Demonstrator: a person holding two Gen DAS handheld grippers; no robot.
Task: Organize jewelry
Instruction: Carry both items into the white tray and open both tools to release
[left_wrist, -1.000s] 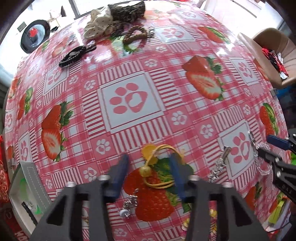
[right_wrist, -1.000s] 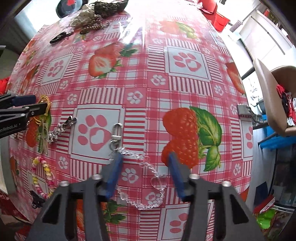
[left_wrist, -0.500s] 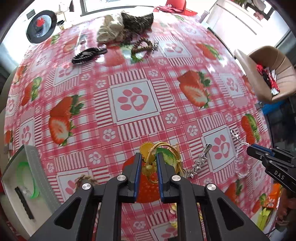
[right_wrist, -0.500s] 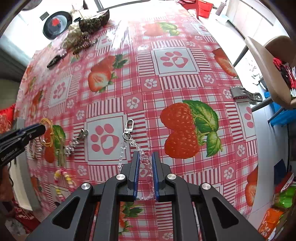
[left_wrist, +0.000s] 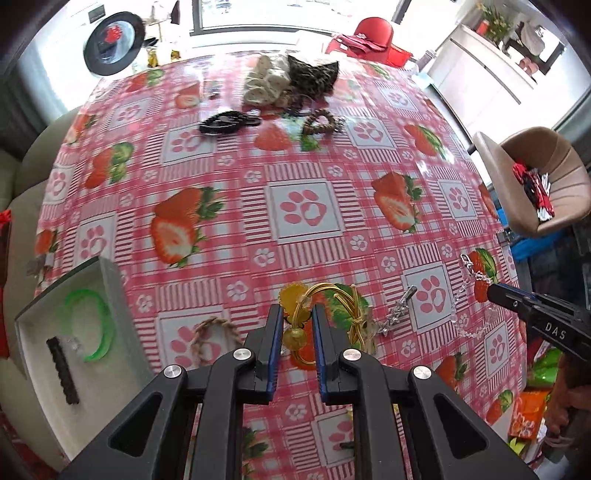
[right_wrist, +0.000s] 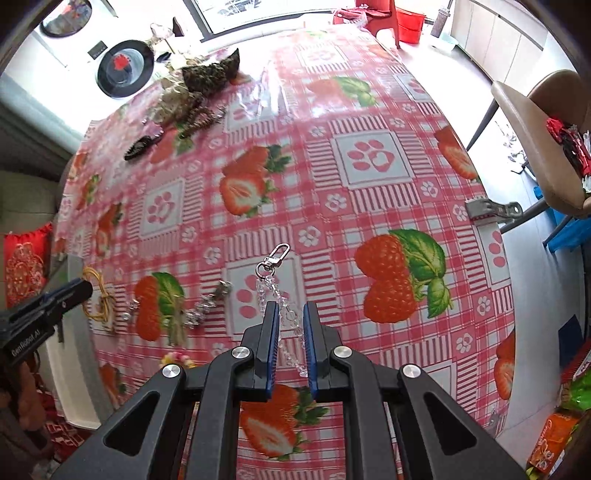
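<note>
Left wrist view: the left gripper (left_wrist: 298, 334) has its jaws pressed on the yellow bead of a gold cord bracelet (left_wrist: 332, 314), lifted above the strawberry-print surface (left_wrist: 236, 206); the cord loops fan forward and rightward from the jaws. Just right of it lies a silver charm (left_wrist: 397, 314), its long axis slanting up to the right. A white tray (left_wrist: 110, 280) at the left edge holds a green bangle (left_wrist: 94, 321) and a dark bar.

In the right wrist view the right gripper (right_wrist: 290, 332) has its jaws clamped on a clear bead chain (right_wrist: 275, 291). The chain runs straight ahead, away from the camera, ending in a silver clasp (right_wrist: 275, 256) pointing up-right.
</note>
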